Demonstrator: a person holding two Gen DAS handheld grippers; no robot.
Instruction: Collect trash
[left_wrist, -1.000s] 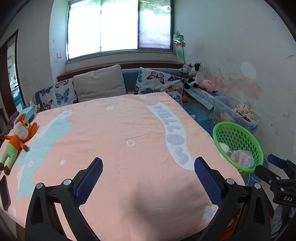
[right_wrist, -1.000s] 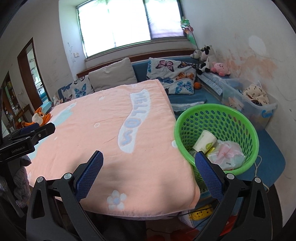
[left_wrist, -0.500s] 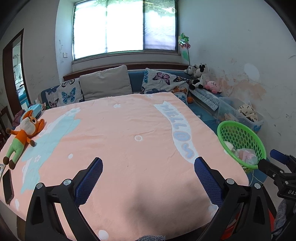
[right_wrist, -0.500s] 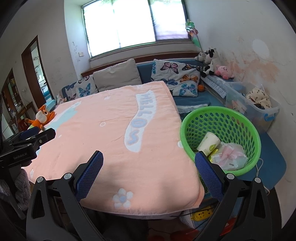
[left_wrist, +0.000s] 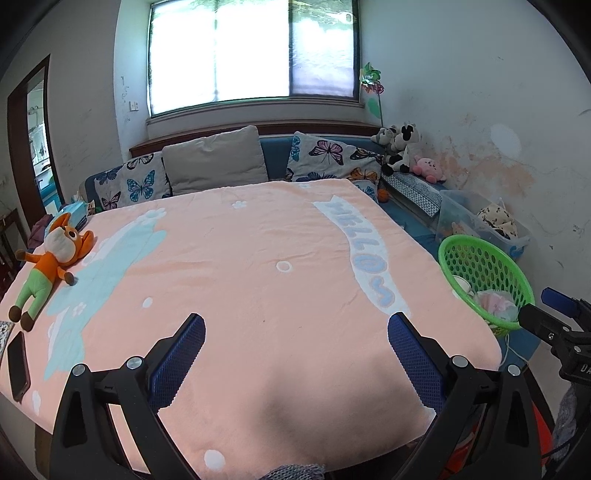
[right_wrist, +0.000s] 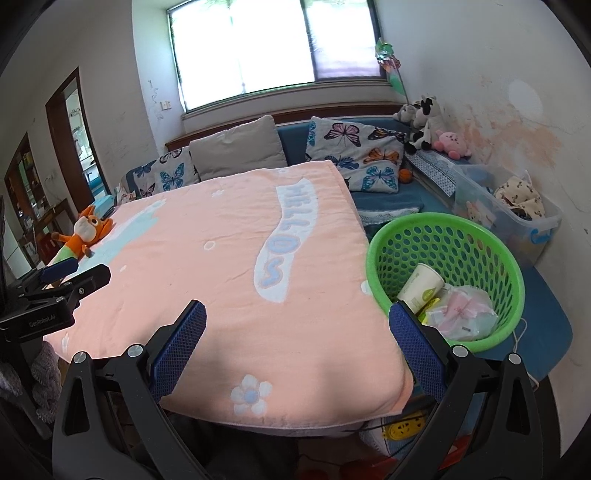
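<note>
- A wide bench covered by a peach blanket fills both views; no loose trash shows on it, which suggests the collecting is about done.
- A green basket sits just beside the bench's right edge, low enough to drop things into.
- Inside lie a paper cup and a crumpled plastic bag.
- The left gripper and right gripper hover at the near edge, jaws wide apart and holding nothing.
- A plush fox and a phone lie at the left, probably not trash.

Home living room: cushioned sofa, plush toys, blanket-covered table
</note>
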